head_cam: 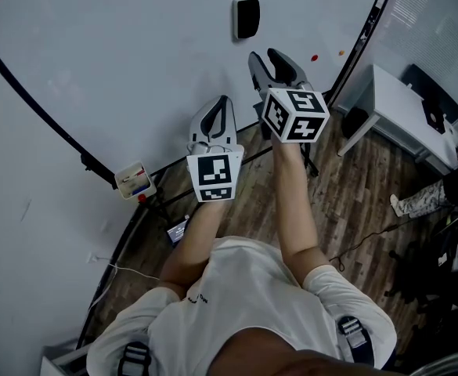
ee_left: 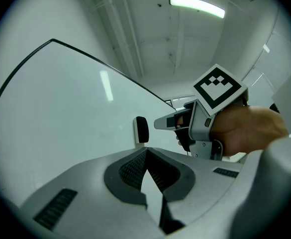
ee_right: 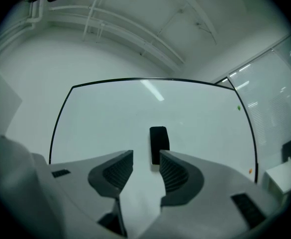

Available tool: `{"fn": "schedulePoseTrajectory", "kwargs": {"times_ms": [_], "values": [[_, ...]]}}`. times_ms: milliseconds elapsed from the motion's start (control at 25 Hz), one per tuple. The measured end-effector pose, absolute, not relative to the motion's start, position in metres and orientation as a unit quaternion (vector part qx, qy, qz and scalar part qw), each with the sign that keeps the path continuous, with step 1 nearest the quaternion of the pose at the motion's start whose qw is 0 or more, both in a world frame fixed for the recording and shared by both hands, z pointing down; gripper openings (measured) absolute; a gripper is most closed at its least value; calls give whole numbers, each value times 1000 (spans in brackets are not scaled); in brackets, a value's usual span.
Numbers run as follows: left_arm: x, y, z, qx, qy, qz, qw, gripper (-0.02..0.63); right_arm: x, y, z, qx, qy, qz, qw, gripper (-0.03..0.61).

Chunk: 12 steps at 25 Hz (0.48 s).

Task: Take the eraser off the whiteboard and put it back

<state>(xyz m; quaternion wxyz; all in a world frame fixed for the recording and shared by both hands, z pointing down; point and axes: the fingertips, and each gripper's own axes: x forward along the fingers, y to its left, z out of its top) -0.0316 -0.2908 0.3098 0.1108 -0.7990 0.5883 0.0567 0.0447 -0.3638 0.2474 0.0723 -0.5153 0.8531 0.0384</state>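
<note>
The black eraser (head_cam: 247, 18) sticks upright on the whiteboard (head_cam: 135, 53). My right gripper (head_cam: 274, 59) hovers just below and to the right of it, apart from it. In the right gripper view the jaws (ee_right: 146, 156) stand open with nothing between them, and the eraser (ee_right: 158, 144) shows past the right fingertip on the board (ee_right: 110, 118). My left gripper (head_cam: 223, 102) is lower and to the left, shut and empty. The left gripper view has its tips (ee_left: 146, 151) meeting, the eraser (ee_left: 142, 130) ahead, and the right gripper (ee_left: 159, 124) beside it.
A small tray with markers (head_cam: 133, 180) hangs on the board's frame at lower left. Small magnets (head_cam: 314, 57) dot the board's right side. A white table (head_cam: 405, 108) stands to the right, and cables and dark gear (head_cam: 432, 249) lie on the wood floor.
</note>
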Motion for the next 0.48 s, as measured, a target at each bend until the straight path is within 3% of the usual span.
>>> {"fn": "schedulePoseTrajectory", "kwargs": {"times_ms": [480], "values": [[-33, -291, 314, -796, 593, 51, 110, 2, 42, -392, 243, -510, 857, 16, 77, 245]]}}
